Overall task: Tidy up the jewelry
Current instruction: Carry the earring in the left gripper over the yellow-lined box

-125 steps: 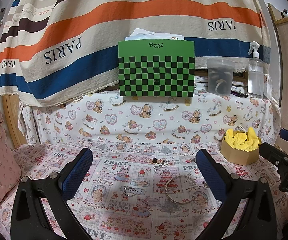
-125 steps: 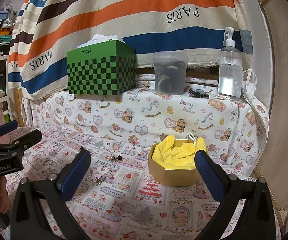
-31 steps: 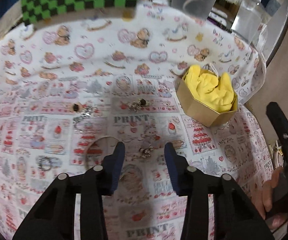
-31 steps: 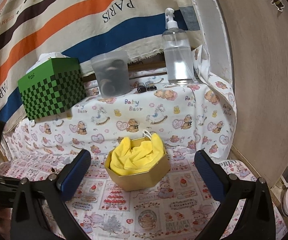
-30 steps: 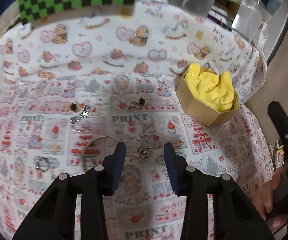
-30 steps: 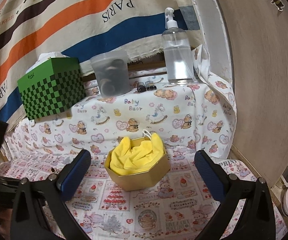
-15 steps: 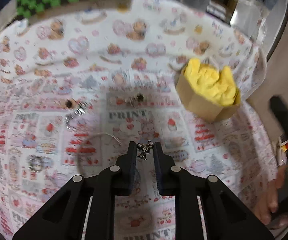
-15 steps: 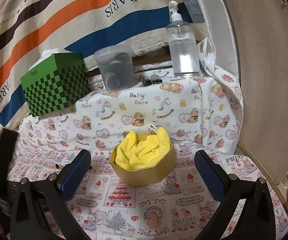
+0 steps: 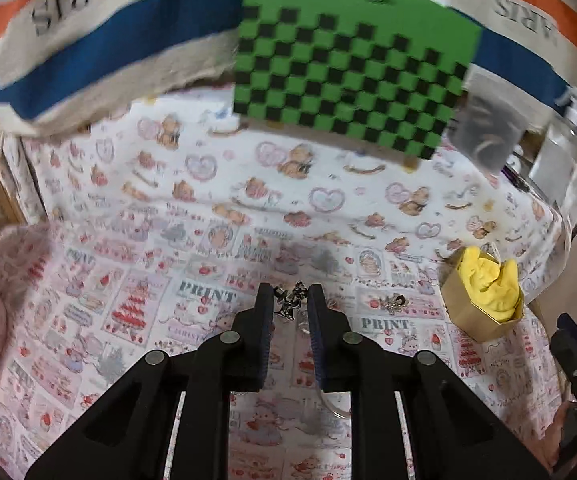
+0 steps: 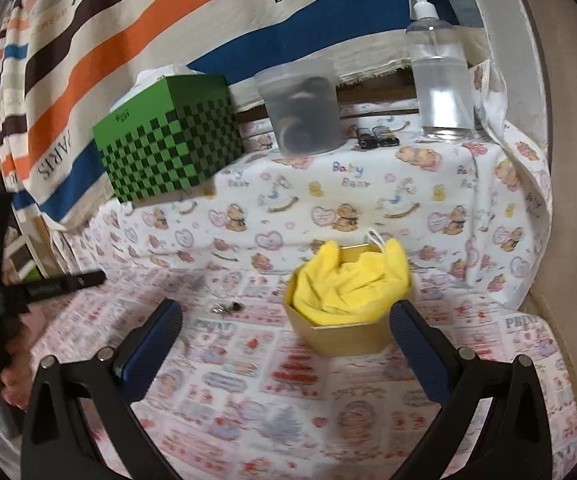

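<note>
Our left gripper (image 9: 289,303) pinches a small silver metal jewelry piece (image 9: 289,302), seemingly lifted above the printed cloth (image 9: 128,320); our right gripper (image 10: 284,318) gapes empty. The gold hexagonal box with yellow cloth (image 10: 348,300) sits just beyond it.

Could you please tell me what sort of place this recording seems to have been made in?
Probably a home, perhaps a bedroom corner. The work surface is draped in a teddy-bear print cloth, a striped "PARIS" fabric hangs behind, and a green checkered tissue box and clear pump bottle stand on the ledge.
</note>
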Tool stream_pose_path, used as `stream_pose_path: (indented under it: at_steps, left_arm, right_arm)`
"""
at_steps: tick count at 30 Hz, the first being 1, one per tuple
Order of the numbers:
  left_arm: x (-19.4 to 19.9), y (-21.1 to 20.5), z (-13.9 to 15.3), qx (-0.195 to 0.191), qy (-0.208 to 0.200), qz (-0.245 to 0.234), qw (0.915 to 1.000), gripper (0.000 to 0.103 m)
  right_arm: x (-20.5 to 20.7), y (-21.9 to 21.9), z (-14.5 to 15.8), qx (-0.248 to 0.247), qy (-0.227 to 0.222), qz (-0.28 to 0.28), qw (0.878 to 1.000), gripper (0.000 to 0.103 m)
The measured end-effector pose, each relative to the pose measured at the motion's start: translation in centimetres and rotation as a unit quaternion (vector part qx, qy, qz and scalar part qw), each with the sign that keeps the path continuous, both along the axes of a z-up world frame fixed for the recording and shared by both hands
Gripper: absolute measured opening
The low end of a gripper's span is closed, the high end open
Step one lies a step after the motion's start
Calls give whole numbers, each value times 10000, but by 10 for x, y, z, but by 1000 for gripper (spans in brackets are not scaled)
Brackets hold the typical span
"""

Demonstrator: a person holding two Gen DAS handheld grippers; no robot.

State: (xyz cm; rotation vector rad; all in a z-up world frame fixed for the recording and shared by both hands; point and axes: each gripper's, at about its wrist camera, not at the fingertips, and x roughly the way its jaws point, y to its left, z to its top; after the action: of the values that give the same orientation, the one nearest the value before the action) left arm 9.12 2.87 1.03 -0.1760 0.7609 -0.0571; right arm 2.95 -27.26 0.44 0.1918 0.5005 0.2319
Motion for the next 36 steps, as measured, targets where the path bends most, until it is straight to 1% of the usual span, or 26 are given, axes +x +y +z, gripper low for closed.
stream_pose_path:
  at_steps: [2, 3, 4, 6, 8, 9, 11, 12, 13, 14, 16, 18, 20, 24, 25, 27, 30, 33, 35, 36]
  left_arm:
    - [4, 8, -4, -295, 143, -17, 9995, 16]
    - [3, 6, -6, -331, 151, 18, 9993, 16]
    - [3, 7, -5, -310, 120, 87, 9994, 16]
    - [0, 6, -3, -199, -6, 209, 9996, 16]
    - [-3, 8, -1, -146, -94, 278, 9995, 16]
    - [-2, 9, -1, -135, -99, 308, 9994, 16]
    - [-1, 10, -1, -25, -121, 426, 9990, 16]
    - [-1, 12, -1, 50, -119, 509, 9986, 16]
    - [-2, 13, -1, 124, -129, 622, 9979, 16]
    - [-3, 16, 0, 116, -169, 701, 9973, 16]
    - [-4, 21, 2, 6, -211, 725, 9971, 16]
    - [-3, 24, 2, -16, -199, 744, 9970, 16]
    - [-3, 24, 1, -24, -176, 748, 9970, 16]
    - [-1, 23, 0, -63, -109, 715, 9974, 16]
    - [-1, 23, 0, -62, -107, 706, 9974, 16]
    - [-1, 21, 0, -53, -107, 689, 9975, 16]
    - [-1, 20, 1, -59, -118, 684, 9976, 16]
    - [-2, 21, 2, -82, -129, 744, 9971, 16]
    - [-2, 23, 2, -149, -119, 746, 9970, 16]
    - [-1, 23, 2, -173, -112, 741, 9970, 16]
  right_arm:
    - [7, 7, 3, 127, 203, 82, 9997, 103]
    - [12, 13, 5, 162, 347, 148, 9992, 103]
    - [17, 20, 6, 179, 473, 245, 9984, 103]
    - [24, 33, 6, 104, 598, 381, 9974, 99]
    - [35, 52, 5, -92, 737, 536, 9958, 88]
    - [42, 59, 3, -164, 819, 617, 9946, 85]
    - [57, 76, -4, -316, 1070, 759, 9909, 70]
    - [63, 81, -8, -359, 1182, 819, 9890, 67]
    - [73, 89, -14, -433, 1331, 866, 9864, 59]
    - [78, 94, -18, -481, 1427, 882, 9847, 52]
    - [92, 104, -29, -584, 1668, 938, 9798, 43]
    - [103, 110, -38, -695, 1810, 920, 9767, 38]
    - [110, 114, -44, -820, 1851, 869, 9754, 31]
    - [119, 124, -53, -1257, 1810, 833, 9718, 29]
    - [121, 125, -55, -1325, 1800, 852, 9710, 28]
    - [125, 128, -58, -1373, 1835, 877, 9694, 26]
    - [129, 134, -62, -1418, 1879, 883, 9679, 21]
    - [131, 137, -63, -1460, 1898, 845, 9672, 16]
    - [132, 137, -63, -1462, 1923, 815, 9669, 8]
    - [132, 136, -63, -1431, 1941, 816, 9670, 7]
